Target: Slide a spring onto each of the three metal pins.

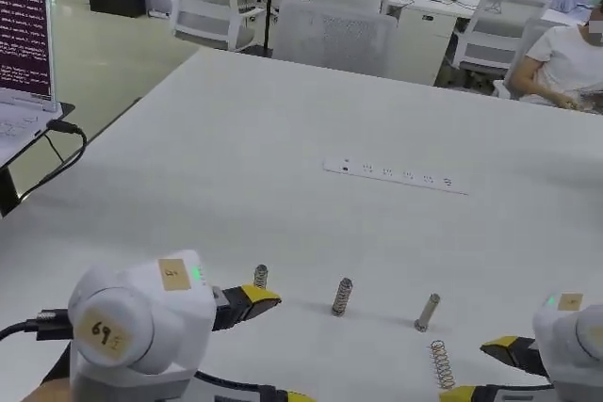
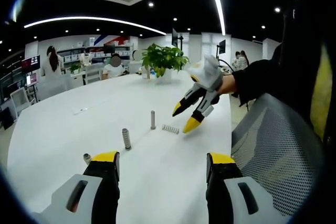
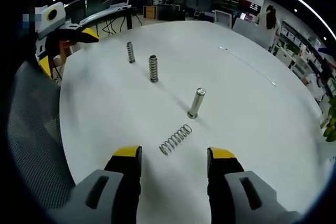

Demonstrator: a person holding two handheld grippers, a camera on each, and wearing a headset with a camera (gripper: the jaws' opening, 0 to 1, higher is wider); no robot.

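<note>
Three small metal pins stand in a row near the white table's front edge. The left pin (image 1: pixel 261 277) and the middle pin (image 1: pixel 342 297) each wear a spring. The right pin (image 1: pixel 428 313) is bare. A loose spring (image 1: pixel 441 364) lies flat in front of the bare pin. My right gripper (image 1: pixel 479 369) is open just right of that spring. In the right gripper view the loose spring (image 3: pixel 175 139) lies just ahead of the open jaws, short of the bare pin (image 3: pixel 196 103). My left gripper (image 1: pixel 273 345) is open beside the left pin (image 2: pixel 87 157), holding nothing.
A white power strip (image 1: pixel 396 174) lies across the middle of the table (image 1: pixel 236 157). A laptop (image 1: pixel 24 35) with a black cable (image 1: pixel 66 143) sits at the left edge. Chairs and a seated person (image 1: pixel 565 63) are beyond the far edge. A mesh chair (image 2: pixel 273 140) is near me.
</note>
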